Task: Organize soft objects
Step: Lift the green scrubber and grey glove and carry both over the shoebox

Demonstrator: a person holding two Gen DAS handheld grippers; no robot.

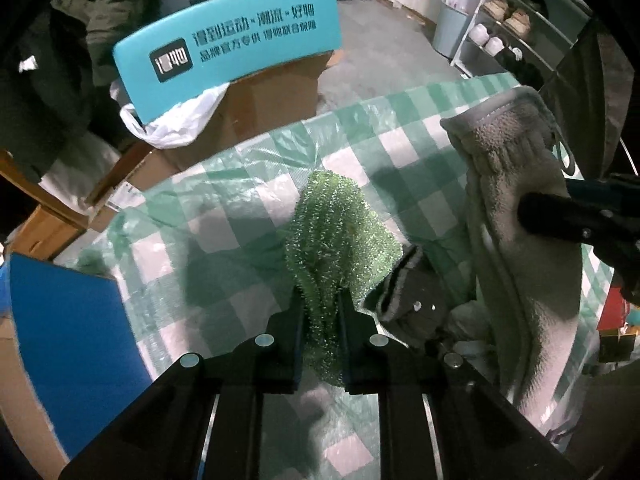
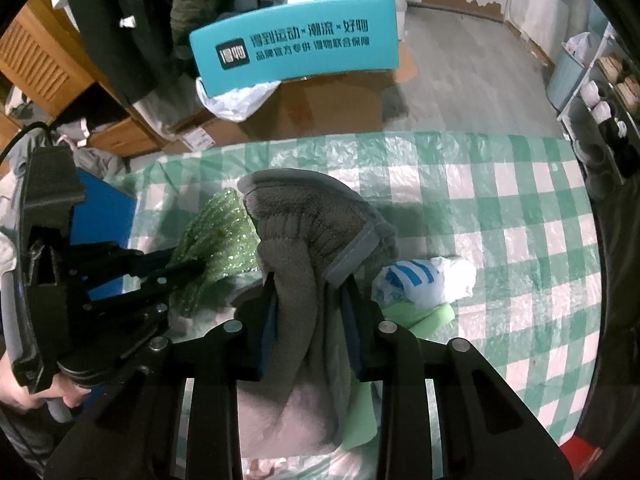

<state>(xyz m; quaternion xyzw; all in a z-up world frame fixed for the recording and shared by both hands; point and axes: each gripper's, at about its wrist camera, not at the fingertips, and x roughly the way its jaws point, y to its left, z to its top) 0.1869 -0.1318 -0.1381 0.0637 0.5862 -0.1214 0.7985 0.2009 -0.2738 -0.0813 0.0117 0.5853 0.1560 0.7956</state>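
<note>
Behind table, teal box (image 1: 236,36), 得物 logo

A green-and-white checked tablecloth (image 2: 520,208) under clear plastic covered the table. Beyond its far edge stood cardboard boxes (image 2: 320,104) with a teal printed box (image 2: 296,46) on top; a shoe rack (image 1: 516,28) stood at the right.

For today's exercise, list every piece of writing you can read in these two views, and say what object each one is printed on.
"得物" in the dark logo square on the teal box lid.
"得到运动 × 潮流 × 好物", the large line on the same lid.
"品牌官方专供 得物联合保障", the smaller line beneath it.
The label on the cardboard box below: too small to read.
</note>
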